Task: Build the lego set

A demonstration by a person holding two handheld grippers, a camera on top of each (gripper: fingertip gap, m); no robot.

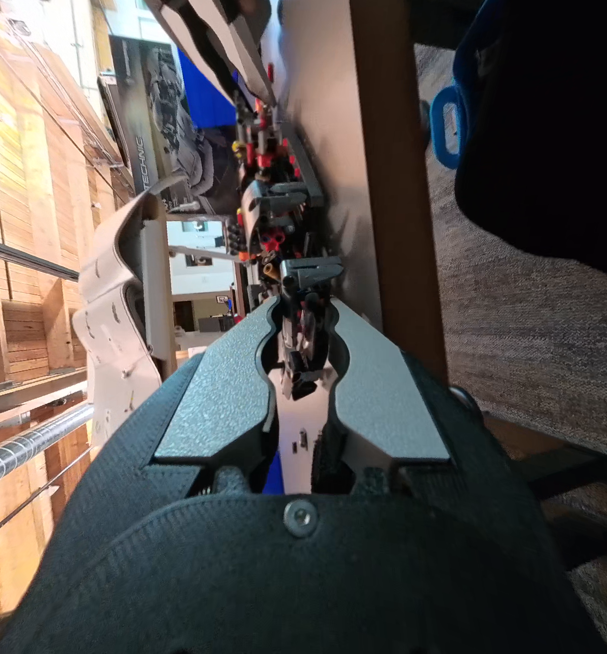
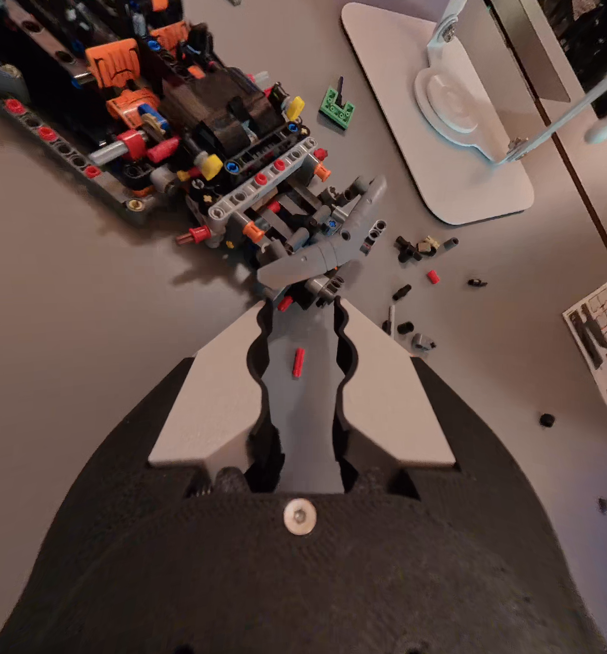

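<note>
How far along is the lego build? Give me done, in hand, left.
Done: a long chassis with orange, red and grey parts stands assembled on the table. In hand: the left gripper straddles the model's near end; whether it grips is unclear. The right gripper is open, empty. Left: loose pins and a red pin lie unused.

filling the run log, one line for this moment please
left tongs: around grey-black lego car model | right tongs: open, at model front

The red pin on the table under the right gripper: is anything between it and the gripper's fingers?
Nothing visible. The red pin lies alone on the bare table, framed by the open right gripper. The model stands beyond the fingertips, not between.
</note>
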